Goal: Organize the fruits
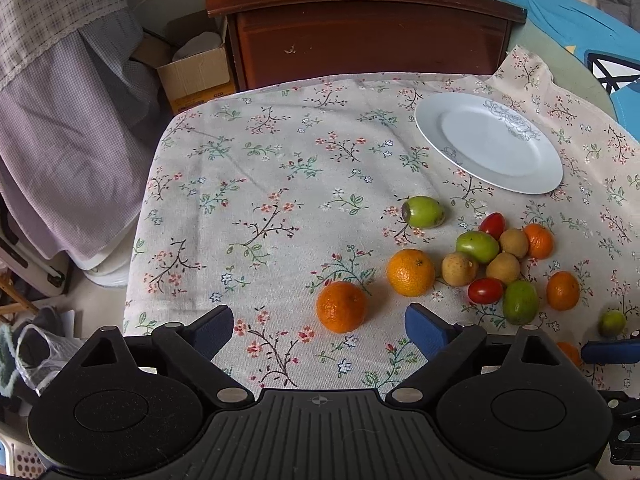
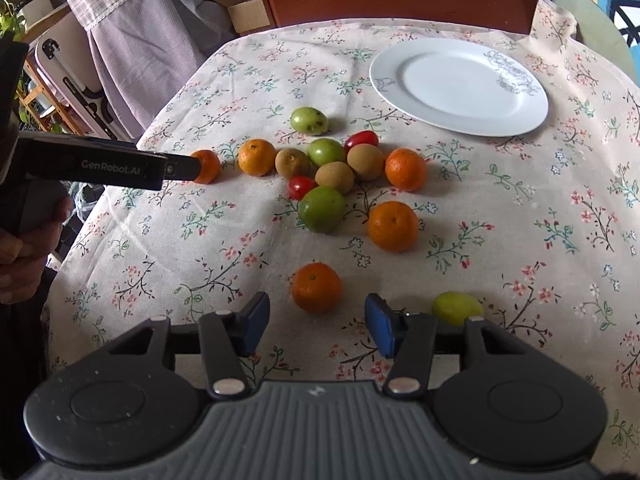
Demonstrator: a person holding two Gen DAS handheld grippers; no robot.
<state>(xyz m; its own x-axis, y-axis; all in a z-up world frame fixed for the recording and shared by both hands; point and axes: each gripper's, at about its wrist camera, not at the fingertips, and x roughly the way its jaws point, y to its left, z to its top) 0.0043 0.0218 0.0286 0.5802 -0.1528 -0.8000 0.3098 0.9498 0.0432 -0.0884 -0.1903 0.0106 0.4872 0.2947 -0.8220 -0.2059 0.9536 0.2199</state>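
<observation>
On the flowered tablecloth (image 1: pixel 280 168) the fruit lay loose in a scatter near the front right, and the white plate (image 1: pixel 532 176) beyond it held nothing, so the sorting looked barely begun. Each hand appeared to be closing in on a tangerine of its own. The left gripper (image 1: pixel 319 330) hung with its jaws spread wide either side of the nearest tangerine (image 1: pixel 341 306), the blue pads clear of the peel, nothing held. The right gripper (image 2: pixel 317 330) stood part-closed around another tangerine (image 2: pixel 317 287), with the pads seemingly a little short of its sides; the fisheye angle made actual contact hard to judge, but it read as not yet gripped. The next move seemed to call for sinking each gripper a touch further, squeezing gently on the round, rollable fruit, then lifting and carrying it back to the plate. A small green fruit (image 2: pixel 458 307) sat just beside the right jaw and could be nudged. The crowded cluster of green, brown and red fruit (image 2: pixel 324 172) lay between the grippers and the plate, so a lift over it would be safer than a slide. The left half of the cloth was bare, though its left edge dropped away toward the floor.
</observation>
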